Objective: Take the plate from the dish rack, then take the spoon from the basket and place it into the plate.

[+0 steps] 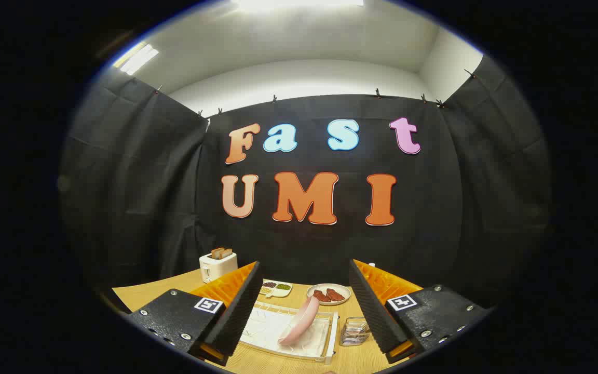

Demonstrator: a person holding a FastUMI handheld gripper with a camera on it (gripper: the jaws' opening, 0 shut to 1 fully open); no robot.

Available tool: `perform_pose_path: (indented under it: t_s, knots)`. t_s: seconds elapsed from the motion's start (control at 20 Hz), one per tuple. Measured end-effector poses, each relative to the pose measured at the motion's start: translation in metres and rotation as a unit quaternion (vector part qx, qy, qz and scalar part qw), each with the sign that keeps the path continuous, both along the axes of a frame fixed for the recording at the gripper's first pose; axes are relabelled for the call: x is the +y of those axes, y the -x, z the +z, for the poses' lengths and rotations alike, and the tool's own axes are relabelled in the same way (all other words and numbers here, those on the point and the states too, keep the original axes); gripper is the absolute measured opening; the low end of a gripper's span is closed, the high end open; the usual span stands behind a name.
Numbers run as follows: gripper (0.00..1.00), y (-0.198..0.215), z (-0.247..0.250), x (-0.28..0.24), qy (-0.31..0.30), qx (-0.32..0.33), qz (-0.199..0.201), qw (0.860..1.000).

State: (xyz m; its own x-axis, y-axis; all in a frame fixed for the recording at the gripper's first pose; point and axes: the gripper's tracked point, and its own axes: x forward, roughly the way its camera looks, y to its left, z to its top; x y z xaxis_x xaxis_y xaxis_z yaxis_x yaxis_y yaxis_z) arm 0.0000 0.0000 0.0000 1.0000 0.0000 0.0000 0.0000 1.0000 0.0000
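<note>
Gripper (304, 306) wide open, empty, above table (174, 288).
Pink plate (299, 320) tilted in dish rack (330, 337) between fingers; wire basket (354, 331) beside rack.

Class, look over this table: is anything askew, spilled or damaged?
Nothing stands out. The pink plate leans on edge in the dish rack, as stored plates do, beyond the open gripper.

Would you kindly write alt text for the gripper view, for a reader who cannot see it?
The tongs are open above a wooden table, with a pink plate leaning tilted in a white wire dish rack between the fingers. A small wire basket sits beside the rack; farther back stand a white toaster and a plate of food.
</note>
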Motion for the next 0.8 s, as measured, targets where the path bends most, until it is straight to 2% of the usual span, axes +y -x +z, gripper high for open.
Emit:
perform_pose_path:
  t_s: [0.8]
  knots:
    - [0.99,0.005,0.004,0.012,0.007,-0.023,0.015,1.0]
